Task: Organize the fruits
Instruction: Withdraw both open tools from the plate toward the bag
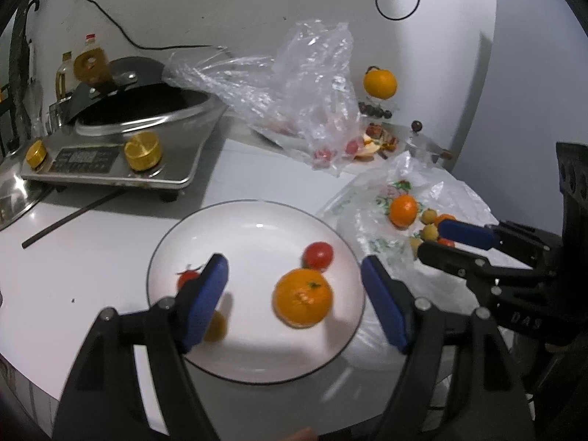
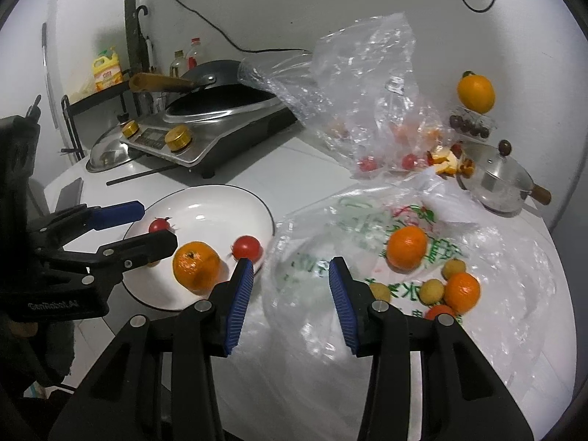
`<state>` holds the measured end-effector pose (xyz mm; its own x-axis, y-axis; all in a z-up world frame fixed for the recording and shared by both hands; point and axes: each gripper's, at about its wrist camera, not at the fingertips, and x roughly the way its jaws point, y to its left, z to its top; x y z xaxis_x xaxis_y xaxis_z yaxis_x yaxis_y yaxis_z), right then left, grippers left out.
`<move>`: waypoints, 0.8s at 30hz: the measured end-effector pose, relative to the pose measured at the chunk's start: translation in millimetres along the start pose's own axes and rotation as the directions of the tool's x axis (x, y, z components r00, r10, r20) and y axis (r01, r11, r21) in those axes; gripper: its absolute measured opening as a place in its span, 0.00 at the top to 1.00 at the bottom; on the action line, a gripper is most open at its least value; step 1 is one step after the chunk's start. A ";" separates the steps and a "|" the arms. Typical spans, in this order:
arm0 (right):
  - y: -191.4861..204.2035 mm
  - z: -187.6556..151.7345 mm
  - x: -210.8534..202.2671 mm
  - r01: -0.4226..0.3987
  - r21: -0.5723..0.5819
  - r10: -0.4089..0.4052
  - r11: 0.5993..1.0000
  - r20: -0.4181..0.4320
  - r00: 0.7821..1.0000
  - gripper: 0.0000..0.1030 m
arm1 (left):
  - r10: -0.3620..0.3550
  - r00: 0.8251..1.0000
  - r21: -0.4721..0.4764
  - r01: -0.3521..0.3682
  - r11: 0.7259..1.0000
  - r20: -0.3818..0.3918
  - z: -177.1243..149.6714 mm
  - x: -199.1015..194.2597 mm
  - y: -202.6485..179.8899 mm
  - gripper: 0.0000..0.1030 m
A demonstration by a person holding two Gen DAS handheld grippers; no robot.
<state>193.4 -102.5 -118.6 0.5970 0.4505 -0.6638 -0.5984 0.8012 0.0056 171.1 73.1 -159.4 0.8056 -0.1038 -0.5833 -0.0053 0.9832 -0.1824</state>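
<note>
Presently, left wrist view:
Left gripper (image 1: 294,283): jaws wide apart above the plate (image 1: 257,364), pads pressing on nothing — empty.
Plate contents: one orange (image 1: 303,297) between the pads but clear of both; a tomato (image 1: 318,255) just behind it; a second tomato (image 1: 187,278) partly behind the left pad; a small yellow fruit (image 1: 216,326) below that pad.
Right gripper (image 1: 428,239): reaches in from the right over the printed plastic bag (image 1: 371,217); jaws parted, grip not clear from here.

Right wrist view:
Right gripper (image 2: 290,275): jaws partly open, nothing between the pads — over the near edge of the bag.
Bag contents: two oranges (image 2: 407,248) (image 2: 462,291) and several small yellow fruits (image 2: 431,291), well right of the plate.
Clear bag (image 2: 352,84): behind, beside the stove (image 2: 205,136).
</note>
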 end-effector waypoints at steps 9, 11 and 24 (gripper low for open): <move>-28.0 -13.6 -16.3 0.042 0.053 -0.043 0.998 0.015 0.999 0.42 | -0.012 1.000 0.032 0.012 0.999 -0.006 -0.7 2.4 -27.2 0.26; -34.1 -16.3 -18.6 0.053 0.068 -0.054 0.996 0.019 0.998 0.38 | -0.013 1.000 0.040 0.014 0.999 -0.011 -0.6 4.0 -33.1 0.26; -72.9 -34.4 -30.8 0.087 0.137 -0.092 0.987 0.029 0.995 0.38 | -0.037 0.999 0.096 0.040 0.995 -0.032 2.2 13.0 -68.4 0.26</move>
<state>200.3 -188.3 -124.3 0.6647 0.3862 -0.6396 -0.4651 0.8838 0.0504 183.2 4.8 -152.7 0.7857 -0.1454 -0.6013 0.0842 0.9881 -0.1289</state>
